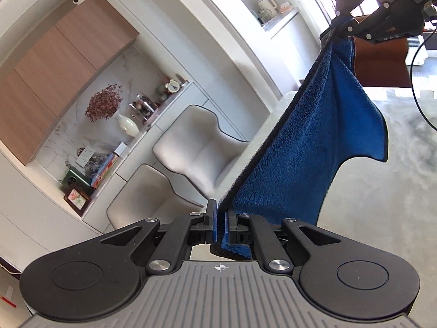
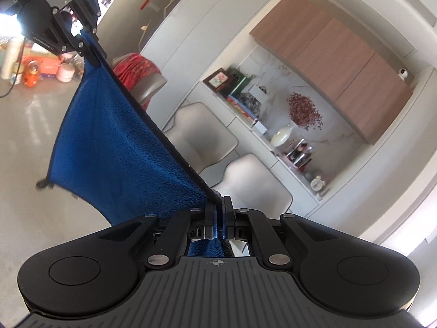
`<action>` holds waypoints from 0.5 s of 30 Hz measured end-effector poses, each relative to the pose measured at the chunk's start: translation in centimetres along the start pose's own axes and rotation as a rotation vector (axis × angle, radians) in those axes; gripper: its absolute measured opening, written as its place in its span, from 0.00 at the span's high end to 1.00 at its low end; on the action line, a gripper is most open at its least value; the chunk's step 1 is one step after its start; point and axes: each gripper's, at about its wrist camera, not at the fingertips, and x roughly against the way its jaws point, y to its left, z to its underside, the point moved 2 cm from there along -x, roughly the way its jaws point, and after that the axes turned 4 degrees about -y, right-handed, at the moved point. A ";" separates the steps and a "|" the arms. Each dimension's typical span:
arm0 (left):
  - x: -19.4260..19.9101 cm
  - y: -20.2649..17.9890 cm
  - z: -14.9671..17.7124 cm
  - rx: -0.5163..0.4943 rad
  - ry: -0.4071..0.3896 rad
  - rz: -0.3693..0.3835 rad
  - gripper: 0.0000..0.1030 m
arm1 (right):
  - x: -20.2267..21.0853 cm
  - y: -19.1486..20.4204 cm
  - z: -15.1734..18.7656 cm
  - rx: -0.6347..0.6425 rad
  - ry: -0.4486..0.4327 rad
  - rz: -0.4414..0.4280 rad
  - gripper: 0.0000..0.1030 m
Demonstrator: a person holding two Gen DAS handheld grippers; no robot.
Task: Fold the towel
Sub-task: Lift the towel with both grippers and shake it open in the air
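A blue towel (image 1: 314, 147) with a dark hem hangs stretched in the air between my two grippers. My left gripper (image 1: 220, 218) is shut on one top corner. My right gripper (image 2: 218, 213) is shut on the other top corner. The towel (image 2: 114, 147) droops below the taut top edge, above the grey table (image 1: 382, 205). In the left wrist view the right gripper (image 1: 344, 27) shows at the upper right, clamped on the far corner. In the right wrist view the left gripper (image 2: 90, 52) shows at the upper left, clamped on its corner.
Two white chairs (image 1: 196, 147) stand at the table's edge. Behind them is a white sideboard (image 1: 142, 134) with a vase of dried flowers (image 1: 106, 106), books and a clock. Several small items (image 2: 35, 68) sit at the table's far end.
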 end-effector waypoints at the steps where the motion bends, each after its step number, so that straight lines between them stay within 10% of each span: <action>1: -0.1 -0.2 0.3 0.002 0.006 0.007 0.95 | 0.2 0.3 0.1 0.003 0.012 -0.019 0.97; 15: -5.1 3.4 -1.1 -0.012 0.074 -0.088 0.94 | -6.9 0.9 0.4 0.062 0.148 -0.123 0.97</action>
